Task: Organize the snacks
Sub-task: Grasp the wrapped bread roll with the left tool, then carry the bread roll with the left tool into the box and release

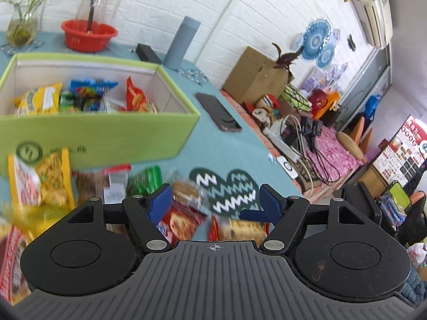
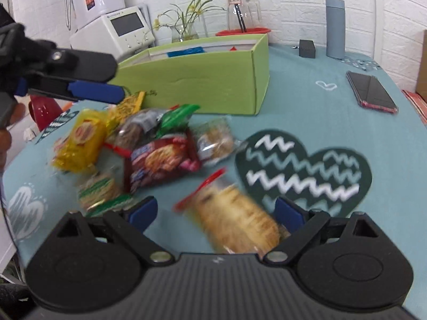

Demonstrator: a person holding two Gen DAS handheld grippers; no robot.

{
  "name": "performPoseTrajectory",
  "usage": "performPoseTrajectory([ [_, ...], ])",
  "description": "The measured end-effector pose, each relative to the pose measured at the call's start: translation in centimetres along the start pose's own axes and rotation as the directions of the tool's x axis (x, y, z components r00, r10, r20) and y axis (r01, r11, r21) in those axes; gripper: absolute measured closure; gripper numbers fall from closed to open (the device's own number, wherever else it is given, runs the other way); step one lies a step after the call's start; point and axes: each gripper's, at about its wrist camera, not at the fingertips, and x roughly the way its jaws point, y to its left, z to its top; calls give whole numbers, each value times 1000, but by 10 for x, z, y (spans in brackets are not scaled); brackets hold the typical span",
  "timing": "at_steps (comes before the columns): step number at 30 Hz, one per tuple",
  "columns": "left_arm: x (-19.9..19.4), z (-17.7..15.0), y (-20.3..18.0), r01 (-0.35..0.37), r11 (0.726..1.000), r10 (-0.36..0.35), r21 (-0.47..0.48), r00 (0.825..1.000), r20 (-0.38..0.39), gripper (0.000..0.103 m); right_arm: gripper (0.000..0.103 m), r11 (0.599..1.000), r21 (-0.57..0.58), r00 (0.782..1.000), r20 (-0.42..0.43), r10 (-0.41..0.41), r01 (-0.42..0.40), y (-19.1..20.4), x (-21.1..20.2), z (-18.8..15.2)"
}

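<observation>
A green box (image 1: 112, 133) holds several snack packs; it also shows in the right wrist view (image 2: 202, 80). Loose snacks lie in a pile in front of it: a yellow pack (image 2: 82, 141), a dark red cookie pack (image 2: 162, 162), a clear-wrapped cake (image 2: 216, 141). My right gripper (image 2: 217, 213) is open, its fingers either side of a red-topped cracker pack (image 2: 234, 221) on the cloth. My left gripper (image 1: 216, 200) is open and empty above the pile; it also shows at the left of the right wrist view (image 2: 117, 93), raised in front of the box.
A blue cloth (image 2: 320, 112) covers the table. A phone (image 2: 371, 94) lies at the right. A dark heart-shaped mat (image 2: 307, 165) lies near the snacks. A grey bottle (image 2: 335, 28), black box (image 2: 307, 48), glass jug, red basin (image 1: 89, 34) and vase stand behind.
</observation>
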Motion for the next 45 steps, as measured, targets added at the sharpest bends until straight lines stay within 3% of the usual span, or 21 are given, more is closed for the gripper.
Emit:
performPoseTrajectory([
  [9,29,-46,-18,76,995,-85,-66,987,-135,44,10,995,-31,995,46,-91,93,45,-23,-29],
  [18,66,-53,-29,-5,999,-5,-50,982,-189,43,10,984,-40,984,43,-171,173,45,-15,-31],
  [19,69,-54,-28,-6,999,-3,-46,981,-194,45,13,982,-50,983,50,-179,181,46,-15,-33],
  [20,73,-55,-26,-3,999,-6,-42,979,-206,56,18,981,-54,981,61,-183,186,47,-16,-34],
  [21,75,-58,-28,-4,1000,0,-16,978,-207,77,22,984,-45,983,66,-169,172,48,-18,-34],
  [22,78,-61,-29,5,1000,-5,1,976,-217,87,31,986,-34,985,69,-159,162,48,-20,-33],
  [23,79,-63,-30,15,1000,-14,7,976,-218,87,37,984,-22,982,65,-176,177,48,-22,-32],
  [26,77,-59,-31,19,1000,-17,7,977,-211,95,38,983,-15,981,64,-181,182,46,-29,-26],
  [30,70,-34,-32,54,998,-58,-25,984,-169,94,38,978,-40,973,117,-198,204,47,-37,-3],
  [34,58,13,-26,46,999,-46,-12,996,-80,94,36,974,-104,966,186,-181,202,45,-28,48],
  [40,54,97,10,-67,998,66,7,997,42,94,35,964,-208,966,230,-115,165,44,29,136],
  [45,76,143,57,-117,992,118,-40,992,35,94,34,959,-244,976,197,-98,145,37,85,180],
])
